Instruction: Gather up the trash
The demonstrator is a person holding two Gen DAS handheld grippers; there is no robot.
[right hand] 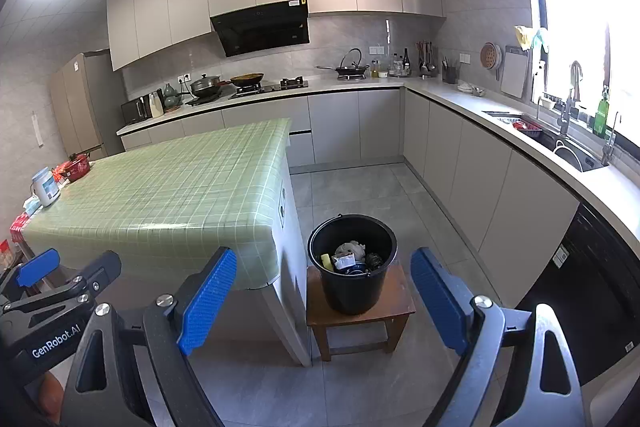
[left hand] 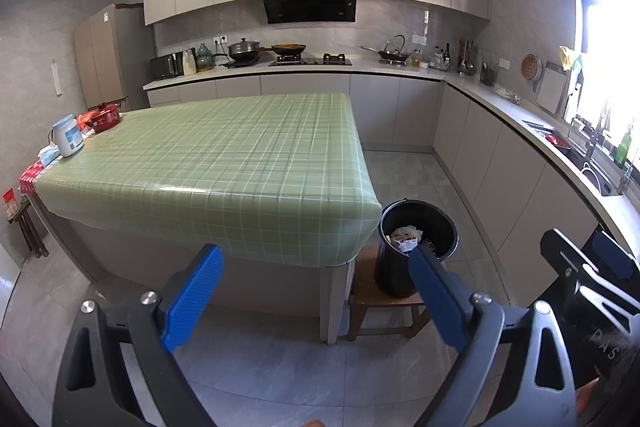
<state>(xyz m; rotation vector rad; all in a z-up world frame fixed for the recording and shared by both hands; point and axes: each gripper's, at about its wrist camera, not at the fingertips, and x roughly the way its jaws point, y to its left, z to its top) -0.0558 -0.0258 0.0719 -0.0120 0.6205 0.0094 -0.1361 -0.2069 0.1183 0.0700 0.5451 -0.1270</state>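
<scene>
A black bucket [right hand: 352, 269] stands on a small wooden stool [right hand: 400, 301] beside the table's near right corner. It holds crumpled paper and wrappers [right hand: 349, 255]. It also shows in the left wrist view [left hand: 416, 243], partly behind my right finger. My left gripper [left hand: 314, 293] is open and empty, held above the floor in front of the table. My right gripper [right hand: 324, 301] is open and empty, facing the bucket from a distance. The left gripper shows at the right wrist view's left edge [right hand: 48, 291].
A table with a green checked cloth [left hand: 224, 163] fills the middle. A white jar [left hand: 69, 135], a red pot [left hand: 105, 116] and red packets [left hand: 30, 177] sit at its far left edge. Kitchen counters [right hand: 440, 95] run along the back and right, with a sink [right hand: 568, 147].
</scene>
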